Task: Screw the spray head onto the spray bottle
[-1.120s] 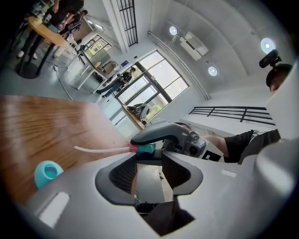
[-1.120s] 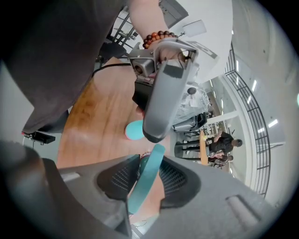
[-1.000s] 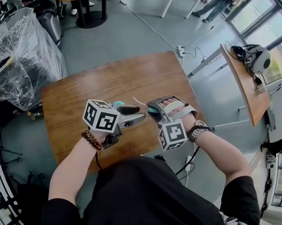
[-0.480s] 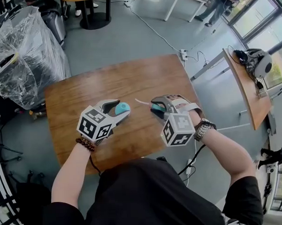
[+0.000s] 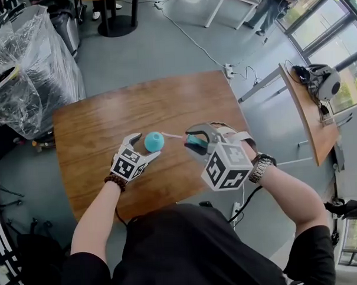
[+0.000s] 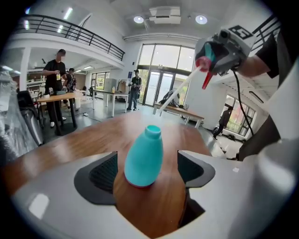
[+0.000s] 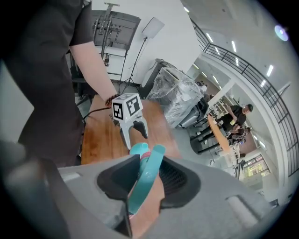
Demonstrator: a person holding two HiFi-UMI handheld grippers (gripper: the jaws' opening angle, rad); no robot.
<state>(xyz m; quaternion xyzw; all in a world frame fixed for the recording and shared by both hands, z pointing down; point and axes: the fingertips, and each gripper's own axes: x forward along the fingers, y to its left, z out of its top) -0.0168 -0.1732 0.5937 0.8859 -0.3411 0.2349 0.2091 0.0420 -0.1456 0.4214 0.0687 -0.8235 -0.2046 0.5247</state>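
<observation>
Had just spread the jaws of the left hand-held gripper (image 6: 147,170), leaving the teal spray bottle (image 6: 144,158) upright on the counter (image 5: 95,125) between them, touched by neither jaw. Clenched the spray head (image 7: 150,168) in the right hand-held gripper (image 7: 145,173), aloft near the bottle, body mostly buried between the jaws, only a teal edge and thin dip tube (image 5: 172,134) clearly showing.

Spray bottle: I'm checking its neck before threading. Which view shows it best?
Left gripper view: the spray bottle stands upright, close, open neck visible. Head view shows only a small teal top; right gripper view mostly hides it behind the spray head.
</observation>
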